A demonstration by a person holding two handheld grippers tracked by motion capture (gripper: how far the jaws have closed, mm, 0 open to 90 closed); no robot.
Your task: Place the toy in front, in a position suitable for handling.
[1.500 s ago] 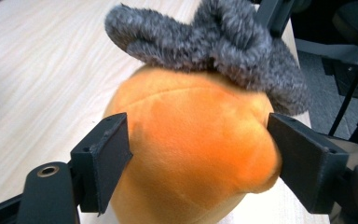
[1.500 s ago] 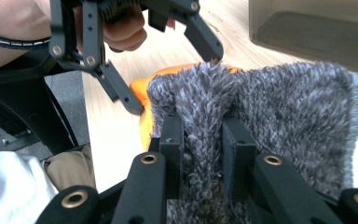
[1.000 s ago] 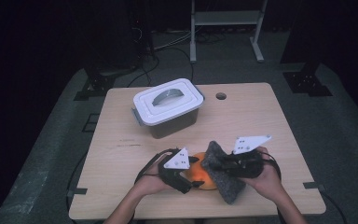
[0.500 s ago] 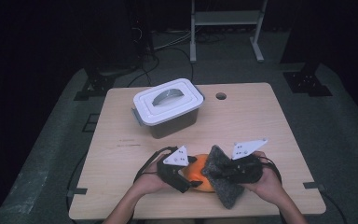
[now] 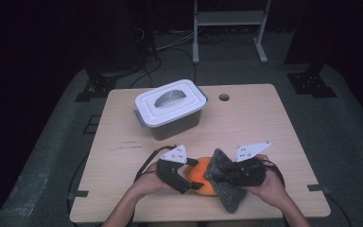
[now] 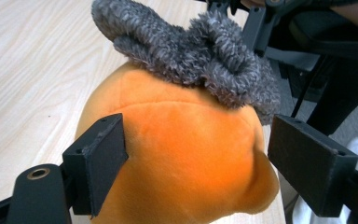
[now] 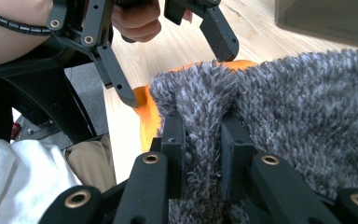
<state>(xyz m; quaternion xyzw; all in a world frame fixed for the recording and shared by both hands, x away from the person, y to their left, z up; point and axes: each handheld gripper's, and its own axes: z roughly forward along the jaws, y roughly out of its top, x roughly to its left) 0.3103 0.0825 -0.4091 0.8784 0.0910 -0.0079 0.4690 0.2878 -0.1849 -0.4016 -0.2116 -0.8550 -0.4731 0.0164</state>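
Note:
An orange plush toy [image 5: 199, 183] lies on the table near its front edge. My left gripper [image 5: 196, 175] straddles it from the left. Its jaws have just been opening and now stand wide on either side of the plush [image 6: 182, 177], one pad [image 6: 100, 158] against it, the other a little apart. A grey fuzzy cloth [image 5: 227, 191] is draped over the toy's right side. My right gripper [image 5: 220, 176] is shut on a fold of this cloth [image 7: 298, 107], pinched between its pads [image 7: 233, 140]. The right gripper view looks across at the left gripper [image 7: 175, 65] and an orange edge [image 7: 147, 116].
A grey box with a white handled lid [image 5: 170, 106] stands at the back left of the wooden table [image 5: 264, 123]. A small round hole [image 5: 224, 97] sits near the far edge. Black cables trail from both grippers toward the front edge.
The left gripper's jaws have spread a little wider around the orange plush. Both hands and the grey cloth stay almost where they were.

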